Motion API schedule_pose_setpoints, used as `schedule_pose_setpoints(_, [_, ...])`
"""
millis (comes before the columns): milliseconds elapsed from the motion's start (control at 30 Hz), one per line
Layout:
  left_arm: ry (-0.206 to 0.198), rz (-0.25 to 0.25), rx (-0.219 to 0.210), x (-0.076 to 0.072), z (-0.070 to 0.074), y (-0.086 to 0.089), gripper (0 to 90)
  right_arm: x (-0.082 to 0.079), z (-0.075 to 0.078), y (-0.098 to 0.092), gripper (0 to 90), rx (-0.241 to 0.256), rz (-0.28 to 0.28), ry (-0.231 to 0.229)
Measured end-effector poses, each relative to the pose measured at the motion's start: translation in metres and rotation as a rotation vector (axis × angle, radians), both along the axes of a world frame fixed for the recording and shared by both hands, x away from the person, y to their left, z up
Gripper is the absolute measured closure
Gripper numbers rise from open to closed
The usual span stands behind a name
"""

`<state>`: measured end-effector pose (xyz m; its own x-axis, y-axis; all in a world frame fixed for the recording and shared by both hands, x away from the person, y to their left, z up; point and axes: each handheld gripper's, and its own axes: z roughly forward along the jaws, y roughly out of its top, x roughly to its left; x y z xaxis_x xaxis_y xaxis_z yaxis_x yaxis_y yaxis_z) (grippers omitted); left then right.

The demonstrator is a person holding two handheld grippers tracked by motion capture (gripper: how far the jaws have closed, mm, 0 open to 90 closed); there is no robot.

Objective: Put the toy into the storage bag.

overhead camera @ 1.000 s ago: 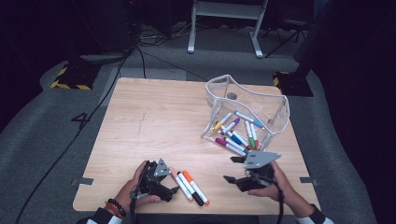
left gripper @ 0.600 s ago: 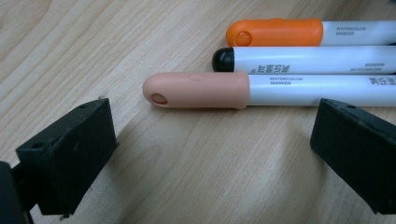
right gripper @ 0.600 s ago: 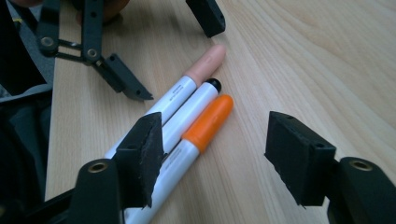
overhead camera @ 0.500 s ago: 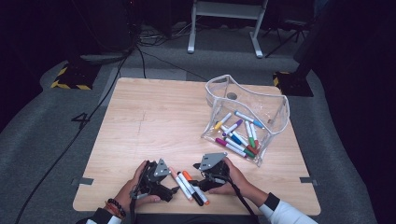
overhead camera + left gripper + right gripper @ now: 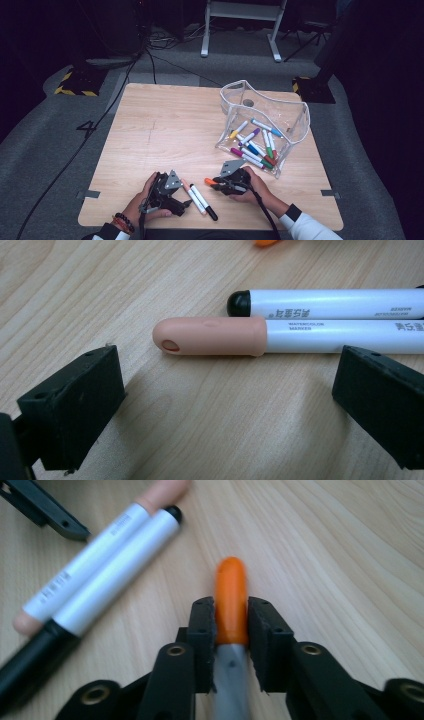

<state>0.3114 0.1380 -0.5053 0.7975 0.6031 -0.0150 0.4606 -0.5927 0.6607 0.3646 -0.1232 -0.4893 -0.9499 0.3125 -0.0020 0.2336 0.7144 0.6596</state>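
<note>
high: right gripper (image 5: 216,183) has carried the orange-capped marker (image 5: 210,181) rightward off the pair since half a second ago | left gripper view: jaws wide apart before peach-capped marker (image 5: 280,336) and black-capped marker (image 5: 325,303) | right gripper view: jaws clamp the orange-capped marker (image 5: 231,602) above the table (image 5: 350,555)

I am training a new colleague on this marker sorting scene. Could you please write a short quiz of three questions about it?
1. True or false: the right gripper is shut on the orange-capped marker.
2. How many markers lie on the table between the two grippers? A) two B) four C) none
3. Fill in: the left gripper has its jaws ____.

Key:
1. True.
2. A: the peach-capped marker and the black-capped marker, side by side on the table.
3. Open, holding nothing.
</note>
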Motion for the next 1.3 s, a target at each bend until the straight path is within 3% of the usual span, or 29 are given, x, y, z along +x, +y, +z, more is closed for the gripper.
schedule_pose_setpoints(200, [0.0,0.001,-0.001,0.0,0.0,0.0,0.5,0.004,0.001,-0.033,75.0,0.001,-0.042,-0.008])
schedule_pose_setpoints(267, [0.0,0.002,-0.002,0.0,0.0,0.0,0.5,0.003,0.008,-0.044,75.1,0.049,-0.056,-0.008])
schedule_pose_setpoints(367, [0.0,0.002,-0.003,0.0,0.0,0.0,0.5,-0.001,0.024,-0.059,75.1,0.101,-0.069,-0.048])
schedule_pose_setpoints(500, [0.0,0.002,-0.002,0.0,0.0,0.0,0.5,-0.009,0.059,-0.086,75.2,0.207,-0.103,-0.107])
schedule_pose_setpoints(600, [0.0,0.002,-0.002,0.0,0.0,0.0,0.4,-0.016,0.086,-0.101,75.1,0.253,-0.117,-0.159])
schedule_pose_setpoints(800, [0.001,0.0,-0.001,0.0,0.0,0.0,0.4,-0.027,0.162,-0.122,75.2,0.295,-0.138,-0.298])
schedule_pose_setpoints(933, [0.001,-0.001,-0.001,0.0,0.0,0.0,0.4,-0.014,0.203,-0.13,75.2,0.286,-0.189,-0.356])
schedule_pose_setpoints(1033, [0.001,-0.001,0.0,0.0,0.0,0.0,0.4,0.007,0.221,-0.134,75.1,0.262,-0.236,-0.363])
schedule_pose_setpoints(1067, [0.001,-0.001,0.0,0.0,0.0,0.0,0.4,0.014,0.224,-0.135,75.1,0.251,-0.259,-0.371])
schedule_pose_setpoints(1100, [0.001,-0.001,0.0,0.0,0.0,0.0,0.4,0.023,0.227,-0.136,75.2,0.252,-0.267,-0.348])
schedule_pose_setpoints(1167, [0.001,-0.002,-0.001,0.0,0.0,0.0,0.4,0.04,0.228,-0.134,75.2,0.196,-0.307,-0.359])
schedule_pose_setpoints(1233, [0.002,-0.002,0.0,0.0,0.0,0.0,0.3,0.054,0.227,-0.134,75.2,0.192,-0.324,-0.323])
schedule_pose_setpoints(1300, [0.002,-0.002,0.0,0.0,0.0,0.0,0.3,0.07,0.222,-0.131,75.1,0.149,-0.351,-0.304])
